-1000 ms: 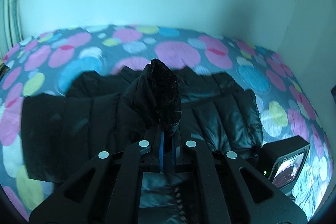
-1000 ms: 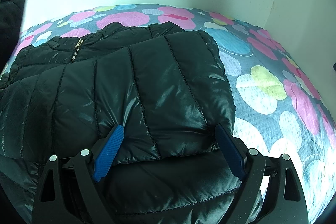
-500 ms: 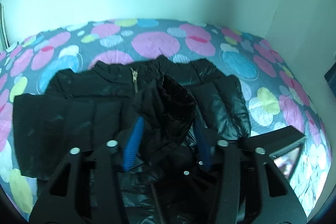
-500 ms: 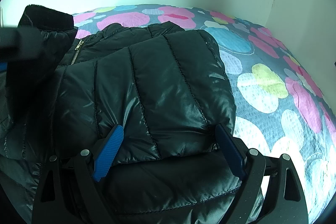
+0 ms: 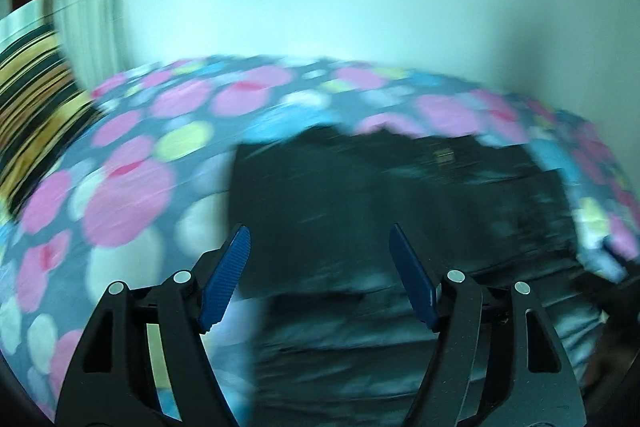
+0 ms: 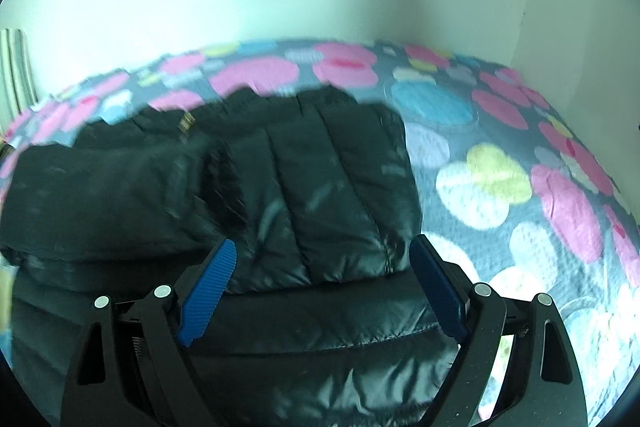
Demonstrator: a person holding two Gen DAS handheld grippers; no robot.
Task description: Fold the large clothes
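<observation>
Black puffer jacket (image 6: 280, 195) is lying flat on the polka-dot bedspread (image 6: 500, 179), collar & zipper pull (image 6: 185, 123) pointing toward the far wall, both sleeves looking folded in over the chest w/ one furry cuff (image 6: 224, 183) resting mid-panel. Right gripper (image 6: 322, 285) is hovering over the jacket's near right part, jaws spread wide, holding nothing; the folded right sleeve edge is sitting just ahead, between the blue pads (image 6: 208, 283). Left gripper (image 5: 318, 277) is also gaping wide & empty; view is motion-blurred, jacket (image 5: 400, 195) is lying ahead and mostly to the right of its jaws, its left edge running away from the camera roughly in line w/ the left pad. Striped pillow (image 5: 36, 99) is sitting far left of the jacket. Jacket's long axis is running hem-to-collar, away from both grippers, so the next fold prob. means grabbing the near hem w/ both & carrying it toward the collar; the right one is looking nearer to its grab spot, while the left needs to shift right first.
</observation>
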